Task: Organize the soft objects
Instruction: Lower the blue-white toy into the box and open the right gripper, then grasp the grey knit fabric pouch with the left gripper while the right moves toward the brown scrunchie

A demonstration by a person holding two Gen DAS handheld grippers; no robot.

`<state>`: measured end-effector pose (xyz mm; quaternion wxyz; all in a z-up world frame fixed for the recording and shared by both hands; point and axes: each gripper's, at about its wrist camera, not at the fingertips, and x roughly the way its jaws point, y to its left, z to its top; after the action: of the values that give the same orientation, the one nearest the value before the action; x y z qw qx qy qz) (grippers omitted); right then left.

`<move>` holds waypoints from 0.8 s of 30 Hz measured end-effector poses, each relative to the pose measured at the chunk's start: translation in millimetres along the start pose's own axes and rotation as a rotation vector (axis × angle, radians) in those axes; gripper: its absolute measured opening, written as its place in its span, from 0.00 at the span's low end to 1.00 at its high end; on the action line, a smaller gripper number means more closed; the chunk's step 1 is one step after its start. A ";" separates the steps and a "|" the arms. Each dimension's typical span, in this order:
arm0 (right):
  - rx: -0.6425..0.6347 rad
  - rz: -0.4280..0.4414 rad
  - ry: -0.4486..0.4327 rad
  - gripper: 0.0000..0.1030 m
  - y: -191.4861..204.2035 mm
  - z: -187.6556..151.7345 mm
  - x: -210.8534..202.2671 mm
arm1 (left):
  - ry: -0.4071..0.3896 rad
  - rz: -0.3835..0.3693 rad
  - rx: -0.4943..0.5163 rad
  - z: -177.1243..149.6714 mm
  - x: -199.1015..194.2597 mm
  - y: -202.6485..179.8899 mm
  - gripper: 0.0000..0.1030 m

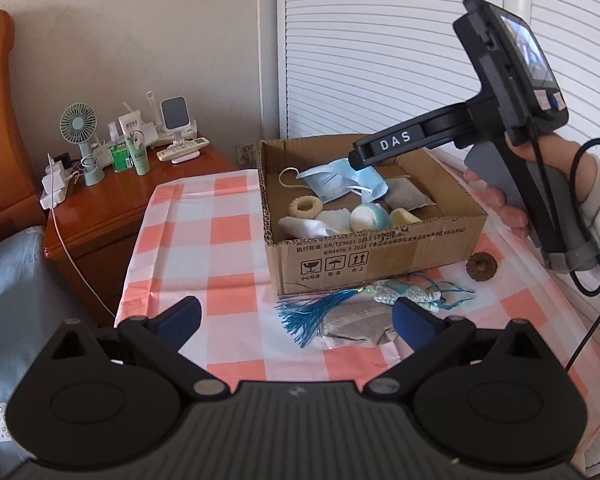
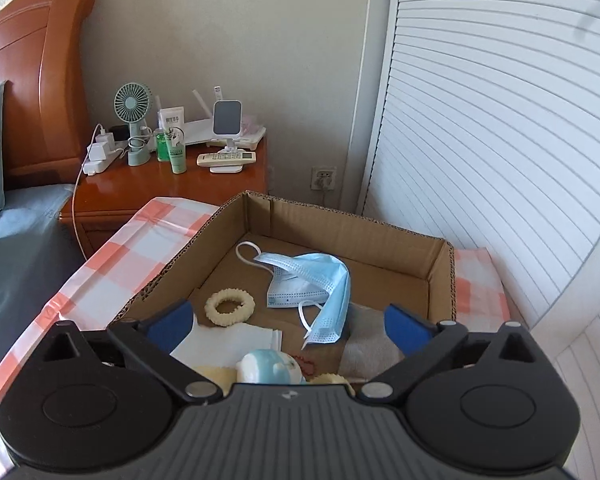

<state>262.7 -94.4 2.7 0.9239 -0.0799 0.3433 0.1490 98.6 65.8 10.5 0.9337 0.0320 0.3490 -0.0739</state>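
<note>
A cardboard box (image 1: 380, 256) stands on the checked tablecloth and holds a blue face mask (image 1: 340, 180), a cream ring (image 1: 305, 207), a blue-white ball (image 1: 370, 216), white cloth and a grey pouch. The box (image 2: 440, 276) and the mask (image 2: 316, 284) also show in the right wrist view. My right gripper (image 2: 290, 324) is open and empty over the box, just above the mask. My left gripper (image 1: 296, 320) is open and empty over the table, in front of a blue tassel sachet (image 1: 380, 296) and a grey pouch (image 1: 356, 326).
A brown ring (image 1: 481, 266) lies right of the box. A wooden nightstand (image 1: 112, 200) with a fan, bottles and remotes stands at the left, beside the bed. White slatted doors (image 2: 500, 120) rise behind the table.
</note>
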 end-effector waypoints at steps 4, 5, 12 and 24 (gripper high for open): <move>0.015 -0.020 -0.009 1.00 -3.2 -8.1 -17.2 | -0.006 -0.005 0.005 -0.2 -4.5 -4.6 0.98; 0.022 -0.019 -0.010 1.00 -4.4 -10.3 -22.0 | -0.007 -0.007 0.006 -0.4 -6.0 -6.0 0.98; 0.085 -0.045 -0.035 1.00 -19.0 -35.8 -56.9 | -0.017 -0.009 0.004 -1.6 -10.3 -13.6 0.98; 0.078 -0.275 0.106 1.00 -37.5 -144.6 -55.5 | 0.011 -0.007 0.030 -15.5 1.9 -17.6 0.99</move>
<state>146.8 -178.2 -67.8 0.9185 -0.0980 0.3831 0.0032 87.1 50.0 -2.5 0.9309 0.0452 0.3531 -0.0821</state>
